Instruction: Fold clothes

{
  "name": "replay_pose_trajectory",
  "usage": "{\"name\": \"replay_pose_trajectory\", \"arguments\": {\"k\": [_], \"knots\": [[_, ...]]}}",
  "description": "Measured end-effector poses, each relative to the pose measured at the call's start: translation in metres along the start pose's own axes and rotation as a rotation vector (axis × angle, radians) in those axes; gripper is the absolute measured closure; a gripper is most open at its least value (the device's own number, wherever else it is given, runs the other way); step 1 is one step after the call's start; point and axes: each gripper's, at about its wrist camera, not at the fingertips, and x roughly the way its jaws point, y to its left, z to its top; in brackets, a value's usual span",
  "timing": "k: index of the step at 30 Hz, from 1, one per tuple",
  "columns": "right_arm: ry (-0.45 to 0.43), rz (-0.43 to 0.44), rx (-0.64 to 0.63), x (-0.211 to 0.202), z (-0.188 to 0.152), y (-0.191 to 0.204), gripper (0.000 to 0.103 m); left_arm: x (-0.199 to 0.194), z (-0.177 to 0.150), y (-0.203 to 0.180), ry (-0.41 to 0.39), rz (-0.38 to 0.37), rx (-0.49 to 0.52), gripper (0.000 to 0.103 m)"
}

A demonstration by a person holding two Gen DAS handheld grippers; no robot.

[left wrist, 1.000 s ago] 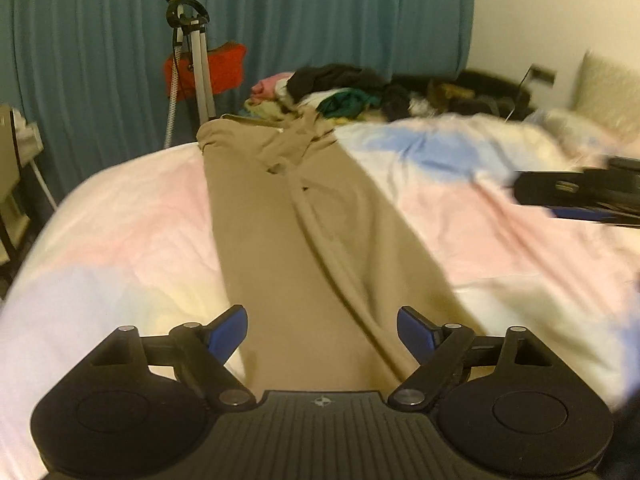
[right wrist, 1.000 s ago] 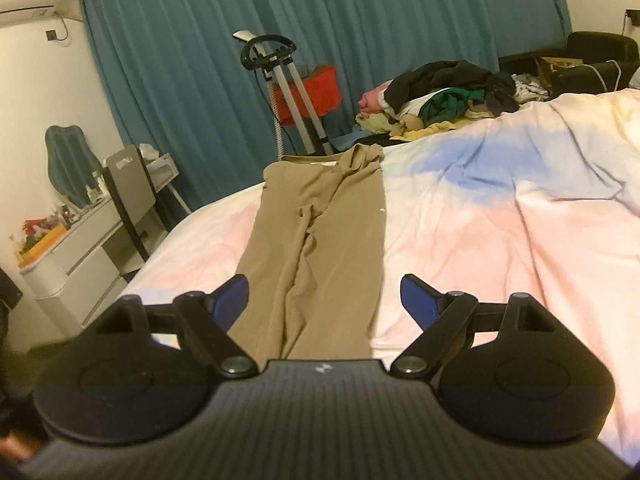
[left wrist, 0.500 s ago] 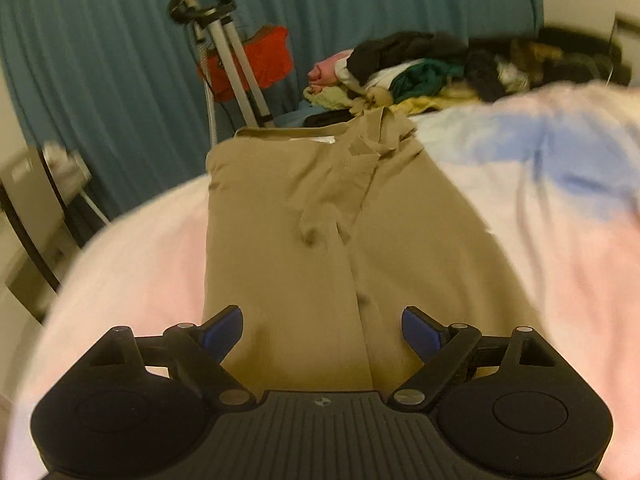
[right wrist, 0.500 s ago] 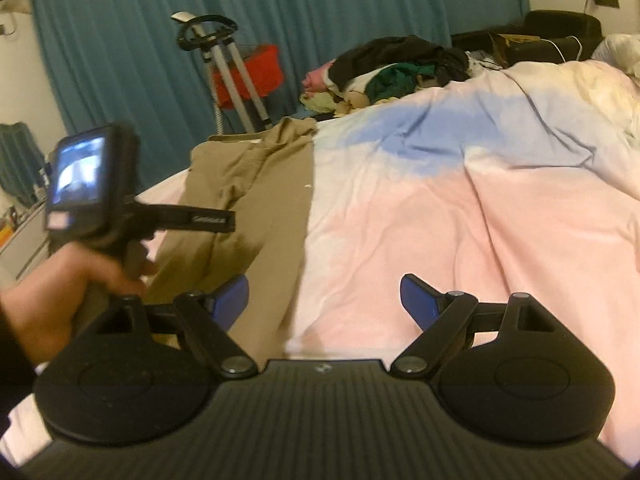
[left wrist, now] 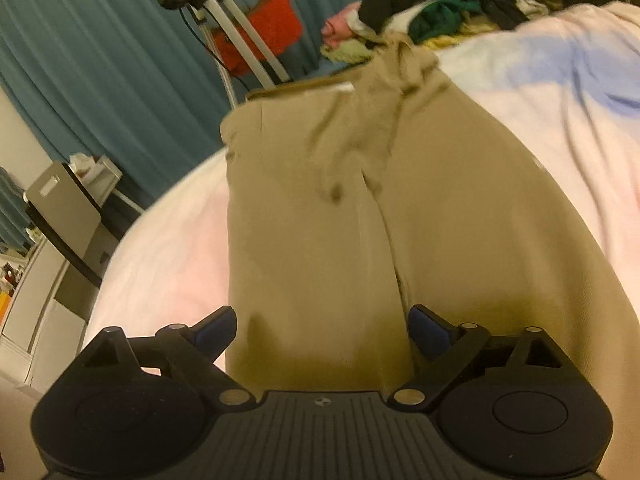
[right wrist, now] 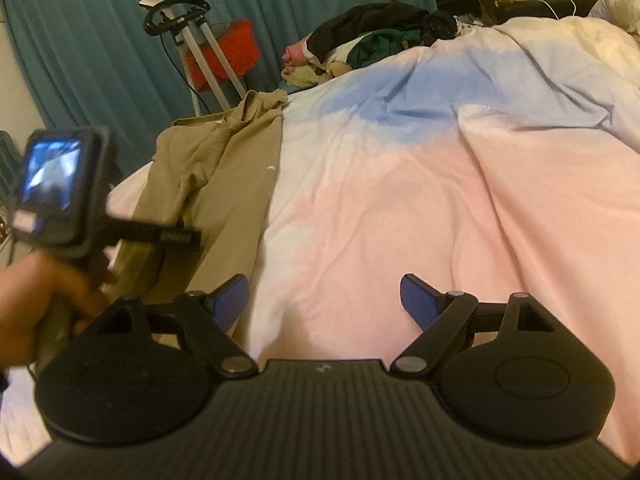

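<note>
Tan fabric trousers [left wrist: 360, 220] lie lengthwise along the left edge of the pink-and-blue quilted bed [right wrist: 440, 200], waistband at the far edge. Within the last second the left gripper [left wrist: 320, 334] has moved up over the legs, fingers wide and empty; the right gripper [right wrist: 322, 300] has swung off onto bare quilt, equally wide. Likely a grasp on the legs is being lined up.

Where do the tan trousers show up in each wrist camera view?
Left wrist: the tan trousers fill the centre, running from between the open left gripper up to the bed's far edge.
Right wrist: the trousers lie left of centre, beside the open right gripper.
Shared landmark: the red bag against the curtain.
</note>
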Motion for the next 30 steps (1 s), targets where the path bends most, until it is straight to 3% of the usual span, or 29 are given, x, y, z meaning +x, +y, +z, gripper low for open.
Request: {"name": "replay_pose_trajectory", "arguments": {"k": [10,18,21,27,30], "knots": [[-0.024,-0.017,-0.05,-0.029,-0.006,0.009,0.019,-0.086,-0.101,0.01,0.074,-0.181,-0.047,0.01],[0.058,0.086,0.043,-0.056,-0.021,0.003,0.019,-0.149,-0.171,0.064,0.121,-0.421,-0.288,0.011],[0.105,0.134,0.096,-0.059,-0.027,0.004,0.019,-0.167,-0.196,0.082,0.131,-0.498,-0.349,0.017],[0.138,0.084,0.114,-0.057,-0.04,0.006,0.019,-0.168,-0.211,0.108,0.156,-0.553,-0.405,0.031],[0.157,0.055,0.15,-0.057,-0.046,-0.002,0.019,-0.168,-0.209,0.113,0.166,-0.562,-0.34,0.032]]}}
